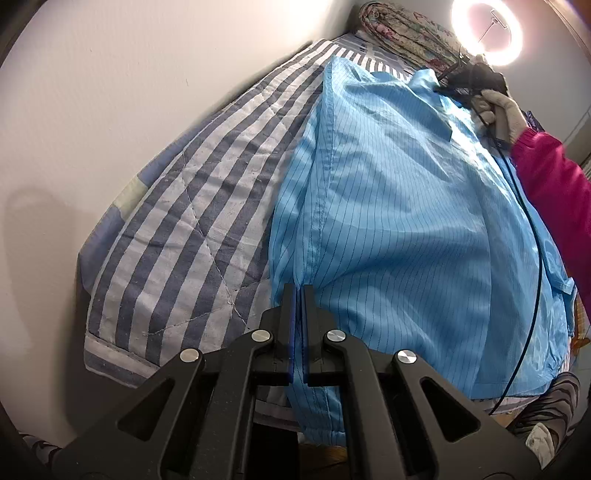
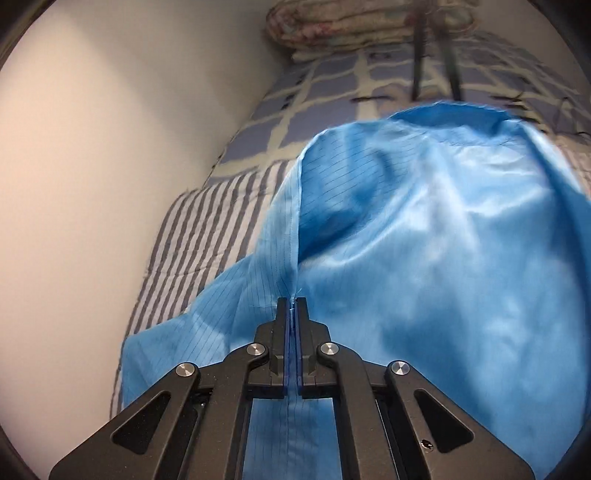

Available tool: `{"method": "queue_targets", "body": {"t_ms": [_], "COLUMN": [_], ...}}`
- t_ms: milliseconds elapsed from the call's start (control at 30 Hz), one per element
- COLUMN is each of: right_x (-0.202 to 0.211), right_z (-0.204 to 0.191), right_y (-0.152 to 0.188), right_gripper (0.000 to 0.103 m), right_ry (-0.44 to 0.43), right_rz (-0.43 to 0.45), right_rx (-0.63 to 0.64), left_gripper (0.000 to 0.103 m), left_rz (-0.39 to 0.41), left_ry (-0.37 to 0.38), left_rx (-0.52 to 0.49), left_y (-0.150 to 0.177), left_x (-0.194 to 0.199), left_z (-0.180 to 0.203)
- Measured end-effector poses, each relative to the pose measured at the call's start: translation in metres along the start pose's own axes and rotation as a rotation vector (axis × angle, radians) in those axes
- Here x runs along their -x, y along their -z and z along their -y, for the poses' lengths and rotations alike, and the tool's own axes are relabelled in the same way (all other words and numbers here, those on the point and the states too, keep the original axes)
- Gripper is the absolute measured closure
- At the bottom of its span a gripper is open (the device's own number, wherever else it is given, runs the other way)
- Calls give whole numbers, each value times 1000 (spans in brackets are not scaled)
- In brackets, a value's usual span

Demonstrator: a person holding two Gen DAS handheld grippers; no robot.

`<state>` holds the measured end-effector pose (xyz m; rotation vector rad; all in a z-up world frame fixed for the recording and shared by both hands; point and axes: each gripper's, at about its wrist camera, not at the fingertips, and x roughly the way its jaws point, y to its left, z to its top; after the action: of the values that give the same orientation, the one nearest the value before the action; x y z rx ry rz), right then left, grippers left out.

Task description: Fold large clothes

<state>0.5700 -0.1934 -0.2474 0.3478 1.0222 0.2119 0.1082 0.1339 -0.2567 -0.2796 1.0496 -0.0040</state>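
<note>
Lying across a bed, the blue garment (image 1: 406, 206) spreads out ahead of both pairs of jaws, over a striped quilt (image 1: 192, 236) that shows bare to the left of them, against a plain wall (image 1: 129, 92).

In the left wrist view the left gripper (image 1: 300, 291) has its jaws pressed together on a seamed edge of the garment; the seam runs straight ahead from the tips, and the cloth falls away below them over the near edge of the bed. Far ahead and to the right of these jaws, the right gripper (image 1: 441, 88) meets the far end of the garment, carried by a gloved hand (image 1: 506, 110) on a pink sleeve (image 1: 554, 184). A black cable (image 1: 532, 236) trails back from it over the cloth. Just above it shines a ring light (image 1: 487, 31), and a flowered blanket (image 1: 406, 33) lies rolled at the head of the bed.

In the right wrist view the jaws of the right gripper (image 2: 293, 301) are closed on a stitched seam of the garment (image 2: 424, 240), a thin line of cloth pinched between the pads. From the tips the seam climbs straight ahead, and the fabric billows up to the right of it, shiny and blurred. The quilt (image 2: 207, 221) shows to the left of the jaws, the blanket (image 2: 351, 22) far ahead.
</note>
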Motion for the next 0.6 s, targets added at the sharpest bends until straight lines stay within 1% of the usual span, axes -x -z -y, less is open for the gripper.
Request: {"method": "queue_targets", "body": {"t_ms": [67, 100, 133, 167, 200, 267, 300, 333, 400, 467, 500, 567, 600], "right_x": [2, 1, 0, 2, 7, 26, 35, 43, 61, 74, 77, 80, 77], "right_z": [5, 6, 9, 11, 11, 4, -1, -9, -27, -45, -50, -68, -74], "right_y": [3, 6, 6, 7, 6, 9, 12, 16, 41, 69, 81, 122, 136], "right_gripper": [102, 101, 101, 99, 96, 95, 93, 86, 81, 81, 81, 81, 81], "right_ry": [155, 184, 182, 158, 133, 79, 69, 63, 19, -29, -31, -20, -14], "right_rz": [13, 7, -9, -28, -29, -6, -2, -8, -42, -102, -125, -181, -201], "right_rx": [58, 78, 81, 75, 71, 96, 125, 163, 227, 293, 322, 430, 467], "left_gripper": [103, 103, 103, 103, 103, 103, 103, 103, 103, 103, 103, 103, 103], "left_rz": [3, 3, 5, 9, 13, 18, 16, 17, 16, 21, 28, 43, 45], "left_ry": [0, -1, -2, 0, 2, 14, 22, 28, 46, 45, 40, 19, 7], "left_rx": [-1, -2, -2, -1, 0, 11, 21, 30, 59, 71, 70, 68, 72], "left_y": [0, 0, 0, 0, 0, 0, 0, 1, 3, 4, 4, 6, 6], "left_x": [0, 1, 1, 2, 3, 5, 5, 6, 8, 12, 15, 20, 21], "left_z": [0, 0, 0, 0, 0, -1, -3, -5, -10, -11, -11, -12, -13]}}
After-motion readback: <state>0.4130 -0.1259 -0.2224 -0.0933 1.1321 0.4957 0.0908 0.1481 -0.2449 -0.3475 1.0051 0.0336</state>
